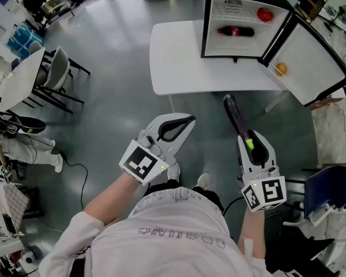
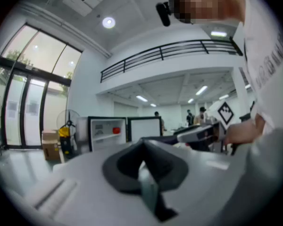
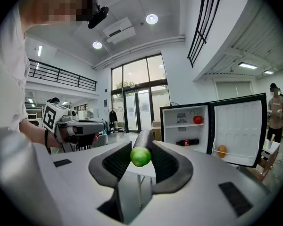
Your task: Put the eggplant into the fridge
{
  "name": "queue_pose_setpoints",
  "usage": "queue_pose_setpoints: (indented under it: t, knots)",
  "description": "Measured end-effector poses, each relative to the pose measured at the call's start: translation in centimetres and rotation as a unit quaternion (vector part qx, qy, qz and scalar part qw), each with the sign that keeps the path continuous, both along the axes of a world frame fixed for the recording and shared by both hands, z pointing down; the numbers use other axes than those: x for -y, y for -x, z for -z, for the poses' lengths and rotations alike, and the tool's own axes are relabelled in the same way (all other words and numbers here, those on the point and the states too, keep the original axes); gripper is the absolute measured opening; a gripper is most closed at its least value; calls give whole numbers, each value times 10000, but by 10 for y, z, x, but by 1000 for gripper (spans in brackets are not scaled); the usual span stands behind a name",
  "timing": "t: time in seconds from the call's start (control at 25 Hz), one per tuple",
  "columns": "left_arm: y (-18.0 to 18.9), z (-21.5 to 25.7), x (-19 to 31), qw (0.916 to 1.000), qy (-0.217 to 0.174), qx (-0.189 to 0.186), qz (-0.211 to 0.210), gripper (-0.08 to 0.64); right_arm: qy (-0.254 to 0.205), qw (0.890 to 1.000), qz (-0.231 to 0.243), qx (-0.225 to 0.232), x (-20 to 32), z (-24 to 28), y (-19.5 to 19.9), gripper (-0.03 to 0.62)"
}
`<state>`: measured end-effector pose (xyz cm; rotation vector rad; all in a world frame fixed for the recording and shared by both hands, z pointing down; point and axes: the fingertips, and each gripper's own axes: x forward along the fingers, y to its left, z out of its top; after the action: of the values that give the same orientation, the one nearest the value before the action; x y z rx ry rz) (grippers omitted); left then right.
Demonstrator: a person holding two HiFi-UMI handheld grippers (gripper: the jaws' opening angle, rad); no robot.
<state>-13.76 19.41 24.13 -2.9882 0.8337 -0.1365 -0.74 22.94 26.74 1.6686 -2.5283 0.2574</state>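
Left gripper [image 1: 172,129], lower centre, being held closed, empty; eggplant [image 1: 235,115] being clamped at green end by right gripper [image 1: 251,143], lower right; best carried level toward open fridge [image 1: 205,25], upper right, aimed beside bottle [image 1: 236,32]; red fruit [image 1: 265,14] being stored above, orange [image 1: 281,68] in door.

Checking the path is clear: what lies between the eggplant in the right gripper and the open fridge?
In the head view, only grey floor and bare white table lie between the eggplant and the fridge.
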Motion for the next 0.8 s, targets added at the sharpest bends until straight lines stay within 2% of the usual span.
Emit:
queue_pose_setpoints:
  t: [0.8]
  knots:
    - [-22, -2, -18, 10000, -6, 71, -37, 8, -75, 10000, -18, -11, -14, 2, -22, 127]
